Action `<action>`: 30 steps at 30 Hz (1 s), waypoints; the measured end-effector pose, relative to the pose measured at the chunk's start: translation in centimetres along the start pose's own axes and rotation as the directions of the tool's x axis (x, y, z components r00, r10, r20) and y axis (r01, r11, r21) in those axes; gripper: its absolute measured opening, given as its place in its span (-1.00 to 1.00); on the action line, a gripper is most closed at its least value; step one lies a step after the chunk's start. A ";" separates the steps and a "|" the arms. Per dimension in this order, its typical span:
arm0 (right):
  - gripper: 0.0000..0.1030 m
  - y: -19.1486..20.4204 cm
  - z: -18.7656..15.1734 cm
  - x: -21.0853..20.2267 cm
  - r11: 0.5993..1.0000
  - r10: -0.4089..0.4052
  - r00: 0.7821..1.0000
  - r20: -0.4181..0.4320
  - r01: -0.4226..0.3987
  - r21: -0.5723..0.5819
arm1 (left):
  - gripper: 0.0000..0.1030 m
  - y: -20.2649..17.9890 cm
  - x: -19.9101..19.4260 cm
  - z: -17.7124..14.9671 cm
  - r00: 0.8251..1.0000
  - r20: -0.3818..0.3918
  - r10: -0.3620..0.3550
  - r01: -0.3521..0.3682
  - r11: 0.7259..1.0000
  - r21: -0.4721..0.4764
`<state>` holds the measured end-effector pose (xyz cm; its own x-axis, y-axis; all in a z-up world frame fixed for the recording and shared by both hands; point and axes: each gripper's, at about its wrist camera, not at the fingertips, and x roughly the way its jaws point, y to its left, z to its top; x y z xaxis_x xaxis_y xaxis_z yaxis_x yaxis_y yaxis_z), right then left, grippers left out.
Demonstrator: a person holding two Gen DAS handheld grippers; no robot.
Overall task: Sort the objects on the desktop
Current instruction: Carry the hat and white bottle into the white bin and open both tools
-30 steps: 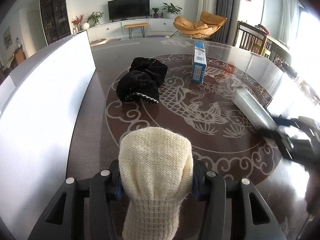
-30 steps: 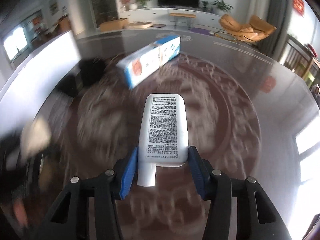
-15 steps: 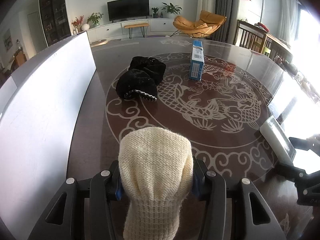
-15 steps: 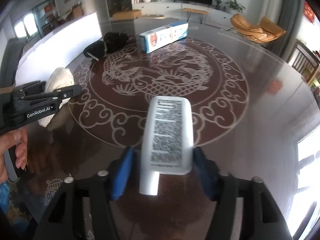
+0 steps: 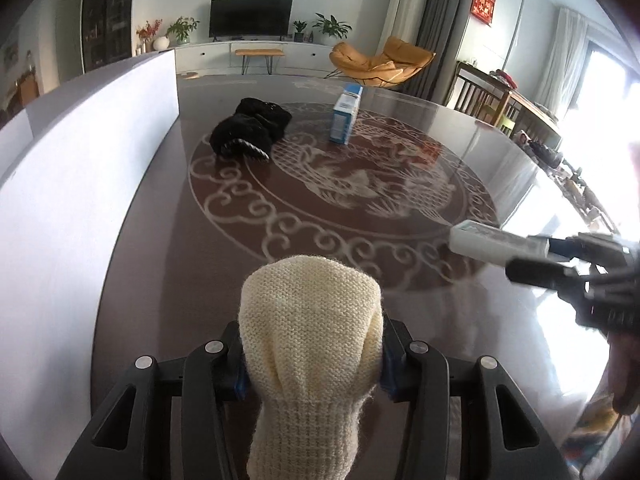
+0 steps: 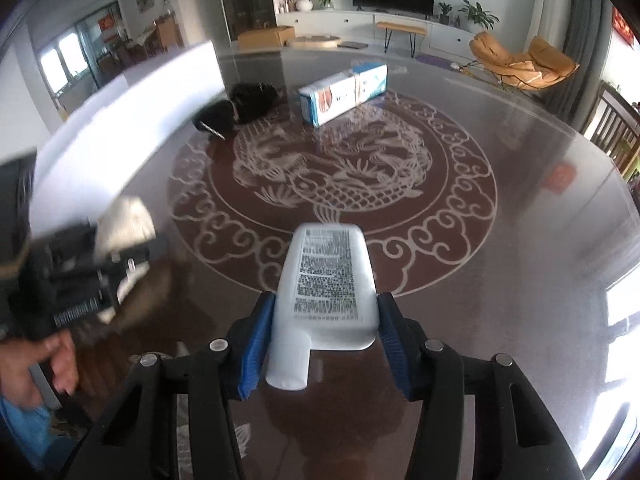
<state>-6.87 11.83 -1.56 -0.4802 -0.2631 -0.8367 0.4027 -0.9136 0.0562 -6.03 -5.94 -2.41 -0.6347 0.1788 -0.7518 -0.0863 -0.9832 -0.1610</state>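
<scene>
My left gripper (image 5: 312, 360) is shut on a cream knitted glove (image 5: 312, 340) and holds it above the near part of the dark round table (image 5: 160, 240). My right gripper (image 6: 324, 336) is shut on a white tube (image 6: 326, 284) with black print, cap toward me. The tube also shows at the right of the left wrist view (image 5: 496, 242). The left gripper with the glove shows blurred at the left of the right wrist view (image 6: 120, 224). A black glove (image 5: 250, 132) and a blue and white box (image 5: 346, 114) lie at the far side of the table.
A long white board (image 5: 80, 184) stands along the table's left side. The table top has a pale dragon pattern (image 6: 332, 176). Wooden chairs (image 5: 492, 100) stand beyond the right edge. A person's hand (image 6: 40, 360) holds the left gripper.
The right gripper with the tube has swung from the table's middle to its near right side. The left gripper still holds the cream glove and has moved slightly.
</scene>
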 end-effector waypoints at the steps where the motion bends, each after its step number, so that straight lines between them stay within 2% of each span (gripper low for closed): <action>1: 0.01 0.0 0.0 -0.3 1.000 0.008 1.000 0.003 -0.008 0.005 | -0.08 -0.1 -0.5 -0.1 1.000 0.002 -0.005 0.005 1.000 0.000; 4: 0.01 0.1 0.0 -0.7 1.000 0.019 1.000 -0.007 -0.019 0.008 | -0.08 -0.6 -1.6 -0.6 1.000 0.010 -0.010 0.010 1.000 0.013; 11: 0.02 0.1 -1.4 2.3 1.000 0.021 0.990 -0.143 -0.024 -0.016 | -0.08 0.0 -1.4 -1.9 1.000 -0.028 -0.014 0.014 1.000 -0.007; 14: 0.21 0.2 -0.8 3.1 0.999 0.005 0.990 -0.139 -0.010 -0.034 | -0.08 -0.1 -1.4 -2.0 1.000 -0.029 -0.013 0.013 1.000 -0.005; 16: 0.24 0.4 0.0 4.1 0.999 0.006 0.989 -0.151 -0.012 -0.039 | -0.08 -0.2 -1.4 -1.8 0.999 -0.031 -0.018 0.018 1.000 -0.003; 17: 0.06 0.8 0.4 4.4 0.998 -0.012 0.989 -0.149 0.003 -0.063 | -0.08 -0.3 -1.6 -1.7 0.999 -0.030 -0.021 0.021 1.000 -0.001; 18: 0.00 1.2 0.7 4.5 0.995 -0.041 0.987 -0.153 0.027 -0.092 | -0.08 -0.3 -1.9 -1.6 0.999 -0.028 -0.028 0.028 1.000 -0.003; 20: 0.00 1.6 1.2 4.3 0.996 -0.022 0.986 -0.164 0.008 -0.086 | -0.08 -0.1 -3.3 -1.1 0.998 -0.010 -0.060 0.060 0.998 -0.020; 24: 0.00 2.8 3.4 1.0 0.997 0.062 0.994 -0.087 -0.066 -0.045 | -0.08 1.0 -8.1 0.8 0.991 0.076 -0.110 0.114 0.992 -0.052; 26: 0.00 4.6 5.4 -1.2 0.992 0.114 0.993 -0.023 -0.115 -0.051 | -0.08 2.5 -11.2 2.0 0.985 0.132 -0.115 0.125 0.990 -0.072; 28: 0.00 7.0 7.4 -2.7 0.983 0.172 0.985 0.026 -0.170 -0.066 | -0.08 4.5 -13.9 2.9 0.980 0.180 -0.083 0.101 0.991 -0.090; 30: 0.00 10.3 9.7 -4.0 0.966 0.250 0.966 0.068 -0.243 -0.091 | -0.08 7.1 -16.2 3.4 0.977 0.214 -0.025 0.052 0.992 -0.118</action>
<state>-8.35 0.46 7.64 -0.4162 -0.5033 -0.7573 0.5763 -0.7902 0.2085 1.08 -15.91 10.82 -0.7819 0.1915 -0.5933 -0.0276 -0.9614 -0.2738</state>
